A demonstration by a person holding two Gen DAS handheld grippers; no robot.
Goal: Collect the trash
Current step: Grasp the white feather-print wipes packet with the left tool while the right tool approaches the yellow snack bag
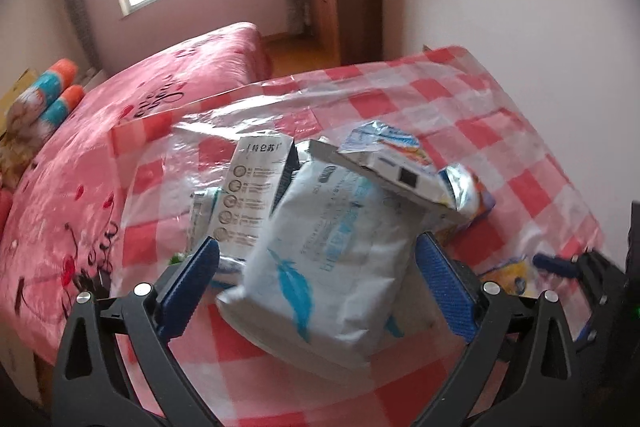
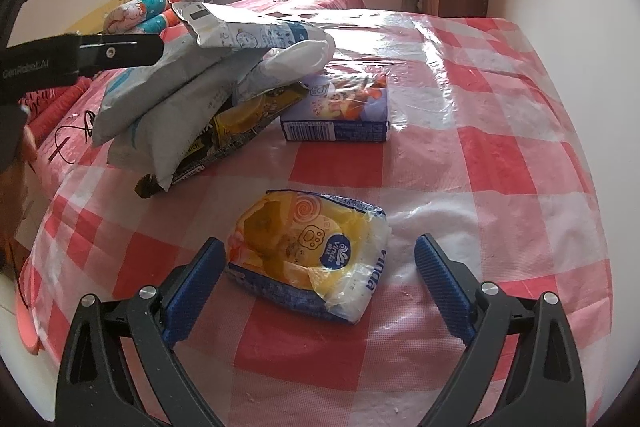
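Left gripper (image 1: pixel 316 269): jaws stand wide apart, blue pads clear of the white feather-print pouch (image 1: pixel 324 267) lying between them atop the trash pile (image 2: pixel 208 79), nothing clamped. Right gripper (image 2: pixel 320 267): jaws likewise spread, straddling the yellow tissue pack (image 2: pixel 308 259) without pressing it. Both items rest on the red-checked tablecloth (image 2: pixel 500 155), with a blue carton (image 2: pixel 340 111) just beside the pile and a pink bed (image 1: pixel 80 155) beyond the table edge.

Both wrist views downward; shared table (image 1: pixel 520 115)
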